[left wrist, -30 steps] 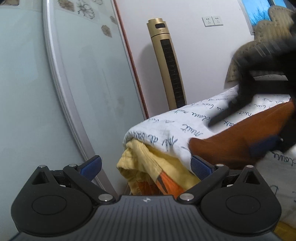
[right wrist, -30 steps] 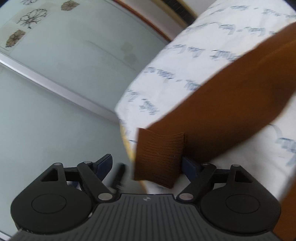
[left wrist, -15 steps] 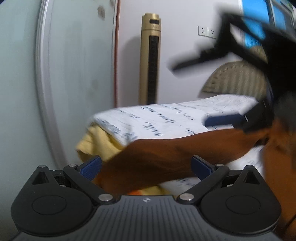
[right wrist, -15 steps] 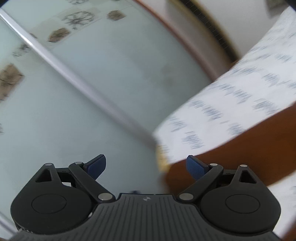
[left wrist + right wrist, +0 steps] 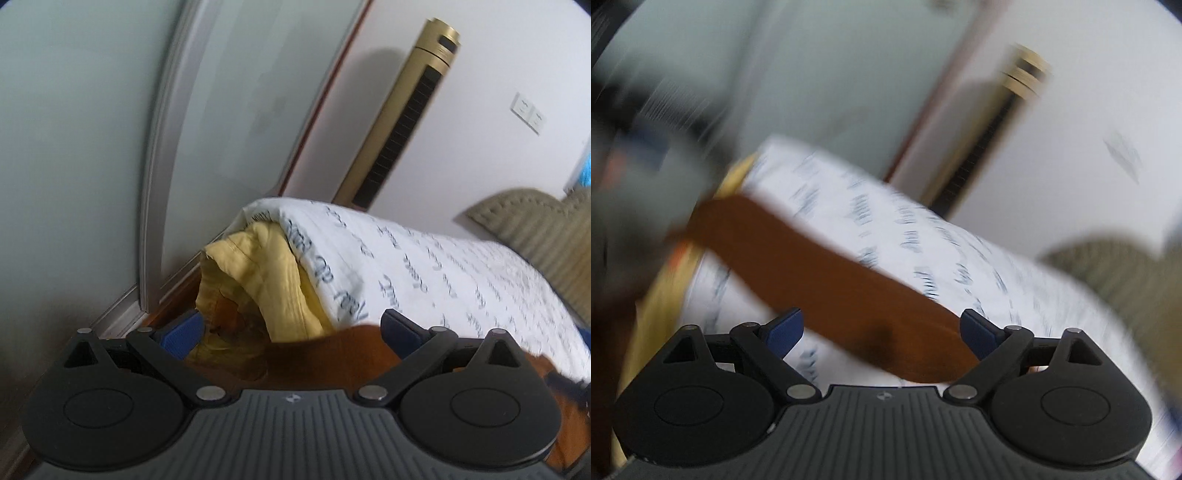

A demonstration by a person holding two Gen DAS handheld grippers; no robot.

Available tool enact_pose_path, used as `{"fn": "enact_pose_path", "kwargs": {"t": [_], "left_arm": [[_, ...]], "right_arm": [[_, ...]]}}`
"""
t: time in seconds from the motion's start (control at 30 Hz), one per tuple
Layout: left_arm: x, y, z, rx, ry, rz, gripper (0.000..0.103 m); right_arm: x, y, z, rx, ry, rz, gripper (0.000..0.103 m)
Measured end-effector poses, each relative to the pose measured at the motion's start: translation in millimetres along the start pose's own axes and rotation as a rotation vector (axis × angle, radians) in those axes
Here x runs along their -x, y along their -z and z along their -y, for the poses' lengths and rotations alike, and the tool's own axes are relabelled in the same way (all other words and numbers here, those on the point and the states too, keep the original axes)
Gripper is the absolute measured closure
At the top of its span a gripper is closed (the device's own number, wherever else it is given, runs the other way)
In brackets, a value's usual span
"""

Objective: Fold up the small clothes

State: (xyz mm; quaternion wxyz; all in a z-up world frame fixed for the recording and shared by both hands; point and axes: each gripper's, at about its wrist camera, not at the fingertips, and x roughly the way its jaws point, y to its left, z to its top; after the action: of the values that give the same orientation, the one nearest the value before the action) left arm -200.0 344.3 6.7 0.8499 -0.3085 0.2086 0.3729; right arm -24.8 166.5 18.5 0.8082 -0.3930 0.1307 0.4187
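Holding both tools over the bed, I have my left gripper (image 5: 291,330) with its blue pads spread wide; the brown garment (image 5: 332,354) passes low between them, its edge running just below the right-hand pad, and neither pad presses on it. From that wrist view the brown cloth stretches away toward four o'clock, where it disappears at the frame edge. Beyond it, at twelve o'clock, lies the white sheet with blue script (image 5: 424,266), draped over the bed corner, with a yellow blanket (image 5: 266,269) bulging out from under it at eleven o'clock. A gold tower fan (image 5: 402,122) stands against the wall at one o'clock, a wall socket (image 5: 528,112) is at two o'clock, and a pale glass sliding door (image 5: 92,110) fills the side from nine to eleven o'clock. A quilted headboard (image 5: 535,229) shows at three o'clock.

My right gripper (image 5: 882,330) has its jaws far apart and just now easing inward a little. A long brown band of the same garment (image 5: 827,273) runs slantwise from ten o'clock down to the right-hand pad at four o'clock, crossing the gap; the pads do not squeeze it. This view is heavily blurred. A dark smeared shape at nine o'clock may be my other tool, but I cannot tell for sure. Under the band lies the same printed sheet (image 5: 960,266).
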Motion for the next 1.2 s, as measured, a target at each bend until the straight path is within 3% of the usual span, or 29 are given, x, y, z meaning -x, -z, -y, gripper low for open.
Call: {"fn": "enact_pose_path", "kwargs": {"t": [0.1,0.2,0.27,0.3,0.37,0.47,0.6,0.77,0.83,0.87,0.93,1.07,1.13,1.2], "left_arm": [[8,-3,6,0.008,0.003,0.010,0.000],[12,-12,16,0.003,0.015,0.026,0.000],[15,-18,22,0.015,0.029,0.031,0.000],[16,-19,25,0.023,0.038,0.033,0.000],[19,-21,32,0.031,0.062,0.040,0.000],[20,-22,46,0.033,0.097,0.049,0.000],[17,-21,70,0.016,0.168,0.020,0.000],[2,4,130,-0.174,0.270,-0.089,0.000],[-7,22,156,-0.271,0.300,-0.145,0.000],[-11,32,168,-0.320,0.305,-0.166,0.000],[-16,51,188,-0.403,0.295,-0.197,0.000],[-16,71,209,-0.501,0.297,-0.189,0.000],[-17,73,212,-0.536,0.267,-0.170,0.000],[-19,68,209,-0.520,0.235,-0.148,0.000]], "right_arm": [[-12,-3,-44,0.192,0.014,0.013,0.019],[-18,-9,-62,0.205,0.015,0.091,0.029],[-24,-16,-60,0.154,-0.036,0.109,0.056],[-27,-18,-57,0.127,-0.064,0.112,0.064],[-28,-23,-48,0.053,-0.127,0.099,0.100],[-28,-23,-18,-0.150,-0.157,0.113,0.099],[-16,-3,59,-0.553,-0.144,0.135,0.099],[25,80,139,-1.072,-0.057,0.168,0.099],[39,123,153,-1.238,-0.009,0.115,0.094],[43,141,154,-1.280,0.019,0.062,0.084],[45,166,151,-1.297,0.120,-0.037,0.081],[53,190,135,-1.285,0.155,-0.075,0.067],[57,183,129,-1.197,0.193,-0.087,0.064],[61,165,117,-1.019,0.291,-0.107,0.060]]}}
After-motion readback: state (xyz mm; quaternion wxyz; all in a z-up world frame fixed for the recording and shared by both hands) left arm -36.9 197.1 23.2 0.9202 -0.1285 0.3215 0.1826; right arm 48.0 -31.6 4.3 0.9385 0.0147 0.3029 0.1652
